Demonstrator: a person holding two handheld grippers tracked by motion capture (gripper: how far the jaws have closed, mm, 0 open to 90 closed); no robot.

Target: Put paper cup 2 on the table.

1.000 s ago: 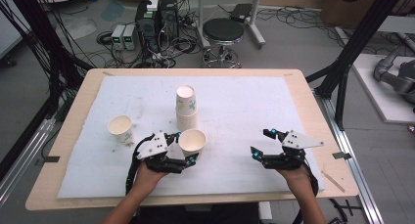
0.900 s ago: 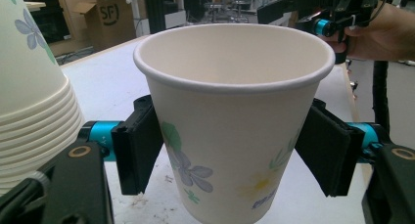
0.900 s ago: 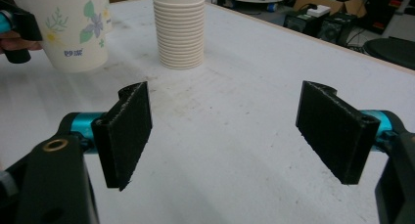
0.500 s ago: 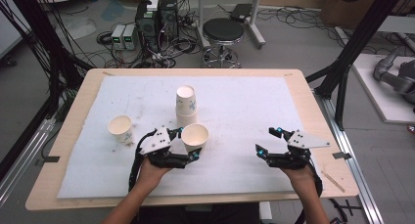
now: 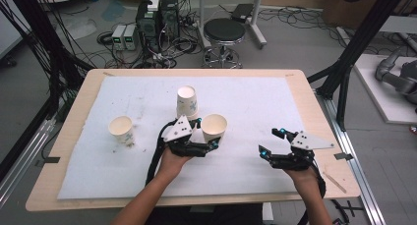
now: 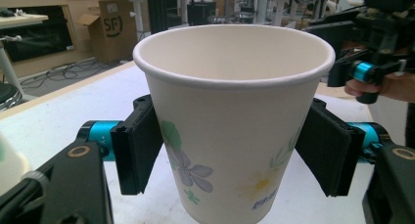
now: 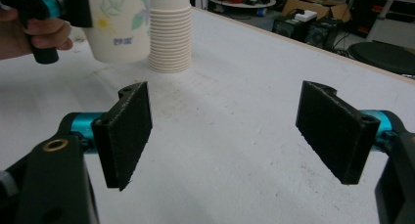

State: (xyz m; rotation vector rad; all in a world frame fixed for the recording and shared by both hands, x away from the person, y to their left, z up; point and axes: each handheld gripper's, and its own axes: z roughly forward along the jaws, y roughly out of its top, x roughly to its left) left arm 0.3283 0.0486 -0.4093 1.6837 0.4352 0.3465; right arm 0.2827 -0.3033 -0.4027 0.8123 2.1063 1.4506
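Note:
A flowered paper cup stands upright between the jaws of my left gripper, just right of the stack and a little above the table. In the left gripper view both black pads press on the cup's sides, so this gripper is shut on it. A stack of upturned cups stands mid-table. One more single cup sits upright to the left. My right gripper hovers near the front right, open, with nothing between its pads; that view shows the held cup and the stack.
A white sheet covers most of the wooden table. A stool and boxes of electronics with cables stand on the floor beyond the far edge. Black frame posts rise at both sides.
My left gripper has carried the paper cup to the right and slightly farther from me, past the stack. The right gripper has hardly moved.

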